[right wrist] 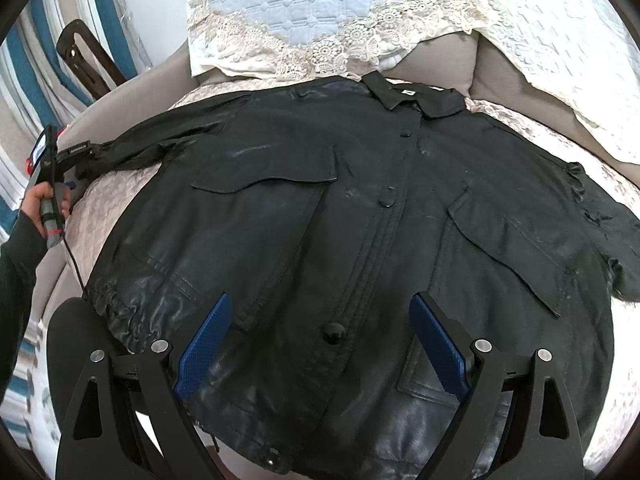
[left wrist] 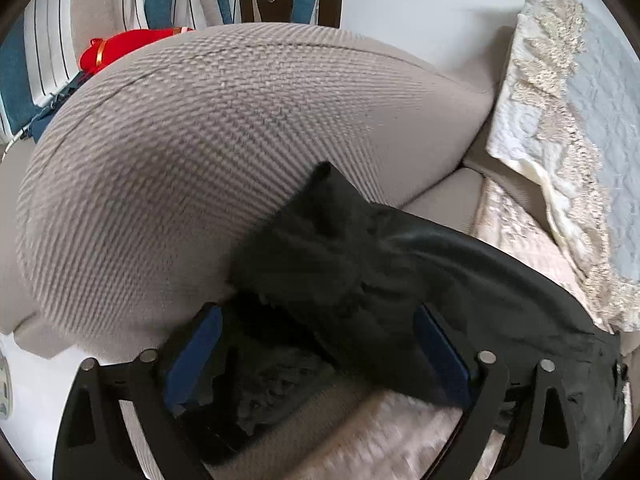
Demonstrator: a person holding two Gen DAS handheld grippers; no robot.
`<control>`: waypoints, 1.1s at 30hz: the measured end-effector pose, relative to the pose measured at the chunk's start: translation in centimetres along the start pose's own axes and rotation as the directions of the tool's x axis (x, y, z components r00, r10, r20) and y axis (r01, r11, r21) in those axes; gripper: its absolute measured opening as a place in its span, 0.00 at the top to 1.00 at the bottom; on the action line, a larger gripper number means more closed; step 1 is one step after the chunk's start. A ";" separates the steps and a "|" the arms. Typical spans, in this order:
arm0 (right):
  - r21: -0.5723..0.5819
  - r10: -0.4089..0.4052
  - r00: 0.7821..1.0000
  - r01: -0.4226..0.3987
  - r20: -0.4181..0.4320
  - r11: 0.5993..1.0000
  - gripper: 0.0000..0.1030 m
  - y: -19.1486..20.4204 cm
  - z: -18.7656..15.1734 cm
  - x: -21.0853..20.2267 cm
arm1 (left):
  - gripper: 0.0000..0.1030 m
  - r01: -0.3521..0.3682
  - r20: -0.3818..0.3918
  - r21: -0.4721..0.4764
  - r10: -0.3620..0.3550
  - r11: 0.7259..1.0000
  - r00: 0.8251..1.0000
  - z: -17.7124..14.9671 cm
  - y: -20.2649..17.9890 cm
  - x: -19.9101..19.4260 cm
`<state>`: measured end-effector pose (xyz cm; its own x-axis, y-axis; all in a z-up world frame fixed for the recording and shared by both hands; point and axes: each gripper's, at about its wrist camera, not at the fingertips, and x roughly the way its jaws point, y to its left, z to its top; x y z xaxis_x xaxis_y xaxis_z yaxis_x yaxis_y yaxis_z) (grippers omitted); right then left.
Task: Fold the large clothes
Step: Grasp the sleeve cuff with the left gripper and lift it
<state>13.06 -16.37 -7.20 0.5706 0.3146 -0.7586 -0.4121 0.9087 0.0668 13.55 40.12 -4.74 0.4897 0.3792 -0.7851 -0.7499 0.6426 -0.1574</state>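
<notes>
Both grippers sit wide apart in the jaws. On my right gripper [right wrist: 320, 344] the 2 blue pads [right wrist: 204, 344] hover spread above the lower front of the black jacket [right wrist: 304, 216], pinching nothing. That jacket lies face up and buttoned on the quilted sofa cover [right wrist: 108, 216], collar toward a lace-trimmed cushion [right wrist: 320, 8]. My left gripper [left wrist: 316, 352] is spread around the jacket's sleeve end [left wrist: 336, 256], the cuff lying between the pads; I cannot tell if either pad touches it. Beyond stands the beige sofa arm [left wrist: 200, 152].
</notes>
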 end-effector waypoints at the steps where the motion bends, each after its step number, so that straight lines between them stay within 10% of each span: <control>1: -0.002 0.001 1.000 -0.001 -0.003 1.000 0.12 0.1 0.0 0.2 | 0.21 -0.010 -0.007 0.007 0.010 1.000 1.000 0.2 -0.1 0.5; 10: -0.003 -0.003 1.000 0.003 -0.006 1.000 0.12 0.3 0.1 0.3 | 0.81 -0.002 0.006 0.042 0.001 0.999 1.000 0.7 -1.5 1.1; 15: 0.018 -0.004 1.000 0.004 0.015 1.000 0.12 -0.4 -0.2 -0.5 | 0.85 0.095 0.078 0.073 -0.100 0.993 0.992 1.9 -3.7 -3.5; 23: 0.063 -0.002 0.998 -0.002 0.058 0.998 0.12 -2.2 -0.7 -1.9 | 0.87 0.354 0.147 0.239 -0.394 0.904 0.907 2.4 -14.3 -14.0; 33: 0.138 -0.041 0.996 0.030 0.082 0.990 0.12 -5.5 -2.2 -3.7 | 0.89 0.551 -0.064 0.376 -0.572 0.745 0.818 -8.0 -33.1 -15.4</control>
<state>11.65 -23.17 -6.18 0.6437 0.2982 -0.7048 -0.2930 0.9468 0.1330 27.33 7.69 7.77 0.8007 -0.1004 -0.5906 -0.1217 0.9380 -0.3245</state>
